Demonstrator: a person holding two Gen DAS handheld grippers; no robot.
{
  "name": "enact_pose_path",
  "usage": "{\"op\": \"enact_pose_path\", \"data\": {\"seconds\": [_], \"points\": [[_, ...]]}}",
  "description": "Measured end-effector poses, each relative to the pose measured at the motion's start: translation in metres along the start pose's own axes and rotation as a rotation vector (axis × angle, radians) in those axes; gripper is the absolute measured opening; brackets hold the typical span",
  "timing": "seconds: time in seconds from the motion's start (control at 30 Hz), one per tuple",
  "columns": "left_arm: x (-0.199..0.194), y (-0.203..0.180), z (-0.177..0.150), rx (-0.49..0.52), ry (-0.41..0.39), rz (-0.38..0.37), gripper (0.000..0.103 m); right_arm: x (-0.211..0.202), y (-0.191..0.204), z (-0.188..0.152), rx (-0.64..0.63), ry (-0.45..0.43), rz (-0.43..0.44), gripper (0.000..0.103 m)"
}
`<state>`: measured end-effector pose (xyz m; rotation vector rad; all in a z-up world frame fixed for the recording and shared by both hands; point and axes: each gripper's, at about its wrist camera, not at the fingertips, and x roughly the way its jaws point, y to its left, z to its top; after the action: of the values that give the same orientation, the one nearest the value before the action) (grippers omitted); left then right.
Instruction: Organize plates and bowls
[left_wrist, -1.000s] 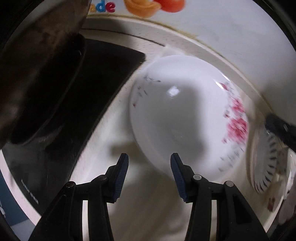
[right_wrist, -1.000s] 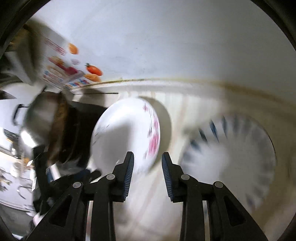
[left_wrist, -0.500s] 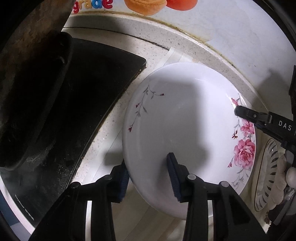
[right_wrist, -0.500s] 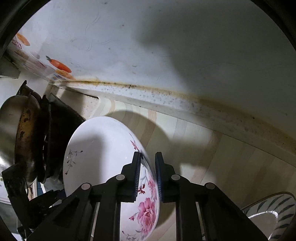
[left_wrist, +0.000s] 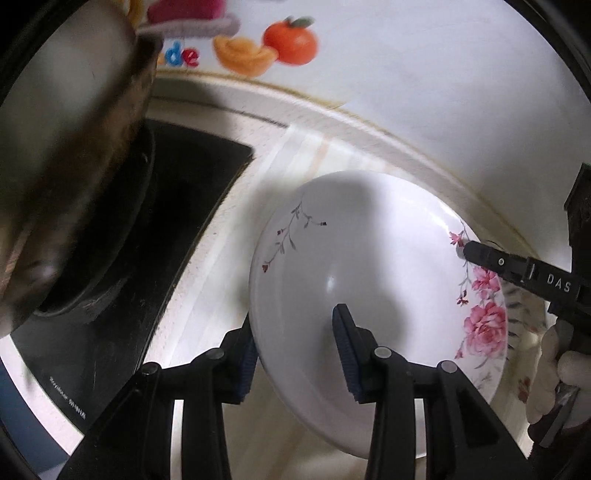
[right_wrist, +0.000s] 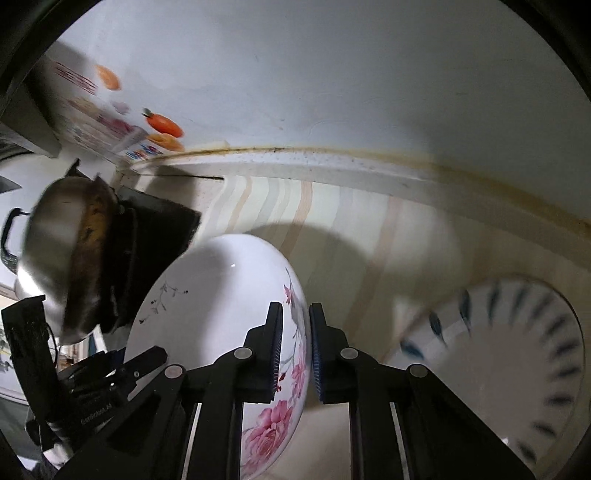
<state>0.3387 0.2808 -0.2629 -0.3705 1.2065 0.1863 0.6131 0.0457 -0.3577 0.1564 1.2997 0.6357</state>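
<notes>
A white plate with pink roses (left_wrist: 376, 280) is held tilted above the counter; it also shows in the right wrist view (right_wrist: 214, 306). My left gripper (left_wrist: 295, 354) straddles its near rim, one finger under and one on top, shut on it. My right gripper (right_wrist: 295, 350) is shut on the opposite rim by the roses, and shows in the left wrist view (left_wrist: 517, 269). A white bowl with dark blue dashes (right_wrist: 517, 369) sits on the counter to the right.
A black stove top (left_wrist: 177, 206) with a steel wok (left_wrist: 62, 155) lies to the left. The striped pale counter (right_wrist: 351, 229) ends at a white wall with fruit stickers (left_wrist: 291, 40).
Both grippers closed on the rose plate's rims and lifted it off the counter, tilting it and carrying it right, toward the blue-dashed bowl.
</notes>
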Motion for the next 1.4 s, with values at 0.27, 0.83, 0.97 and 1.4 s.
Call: {"op": "enact_pose_path", "data": {"seconds": [0.27,0.83,0.97,1.4], "points": [[-0.043,-0.085,-0.010,0.126,-0.050,-0.064,0.036,-0.096,-0.003,-0.060,0.043,-0.100,0.007,0.016],[-0.052,-0.179,-0.106,0.386,0.060,-0.182,0.036,-0.243,-0.060,-0.252,0.271,-0.251,-0.043,0.016],[-0.029,-0.193,-0.130,0.433,0.124,-0.165,0.036,-0.241,-0.080,-0.291,0.337,-0.237,-0.048,0.016],[0.032,-0.199,-0.153,0.510,0.248,-0.056,0.036,-0.179,-0.122,-0.348,0.461,-0.109,-0.045,0.016]]}}
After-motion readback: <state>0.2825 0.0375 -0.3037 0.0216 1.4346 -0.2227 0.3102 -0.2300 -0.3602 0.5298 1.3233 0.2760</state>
